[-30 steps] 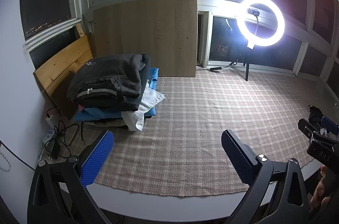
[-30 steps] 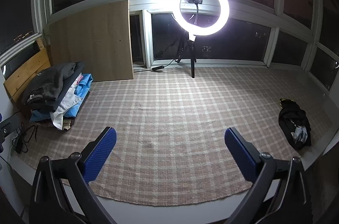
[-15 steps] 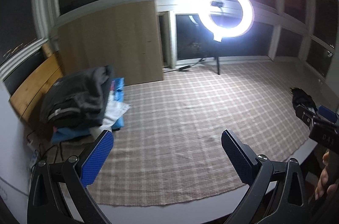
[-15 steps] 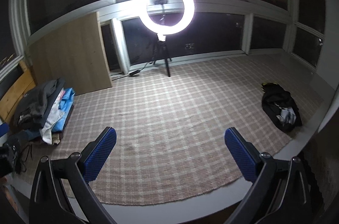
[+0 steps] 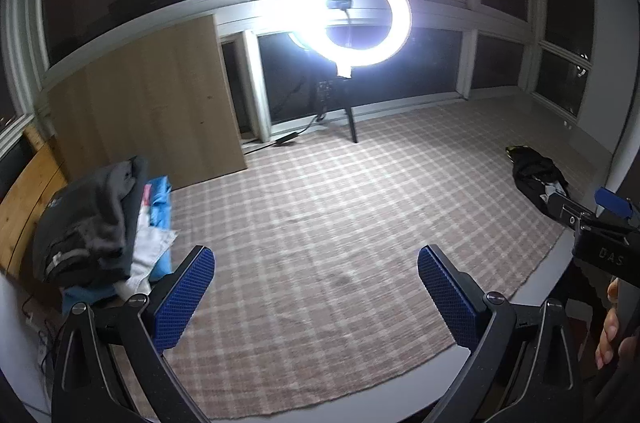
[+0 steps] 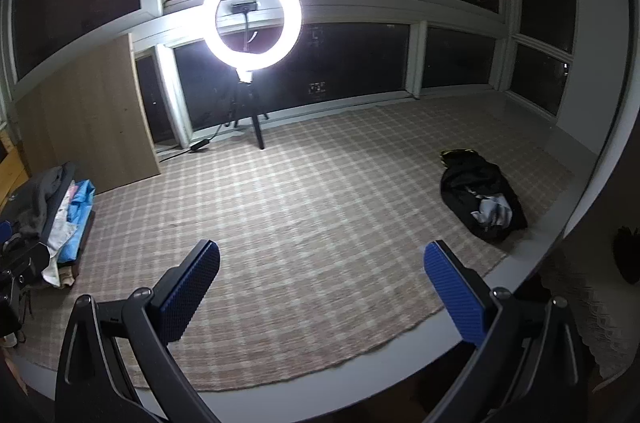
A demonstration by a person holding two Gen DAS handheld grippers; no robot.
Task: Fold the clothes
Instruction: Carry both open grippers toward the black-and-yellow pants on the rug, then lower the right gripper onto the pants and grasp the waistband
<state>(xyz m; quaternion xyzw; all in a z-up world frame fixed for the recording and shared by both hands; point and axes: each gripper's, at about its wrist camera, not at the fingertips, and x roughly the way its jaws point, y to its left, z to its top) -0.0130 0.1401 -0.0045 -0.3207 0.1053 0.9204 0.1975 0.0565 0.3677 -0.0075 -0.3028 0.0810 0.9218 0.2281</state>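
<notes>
while both tools hang above the checked mat (image 6: 320,215), the right gripper (image 6: 320,287) has its blue pads spread wide on nothing, and the crumpled black garment (image 6: 480,199) lies ahead and to its right, well apart. the left gripper (image 5: 314,293) is spread too, the folded clothes pile (image 5: 100,223) just beside its left finger, the black garment far right.

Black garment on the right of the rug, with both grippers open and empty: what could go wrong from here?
1. The black garment lies crumpled with a pale piece bunched inside; a gripper may pinch several layers.
2. It sits near the rug edge, so dragging might pull it off.
3. The ring light glares strongly, which could wash out the dark cloth in the views.
</notes>
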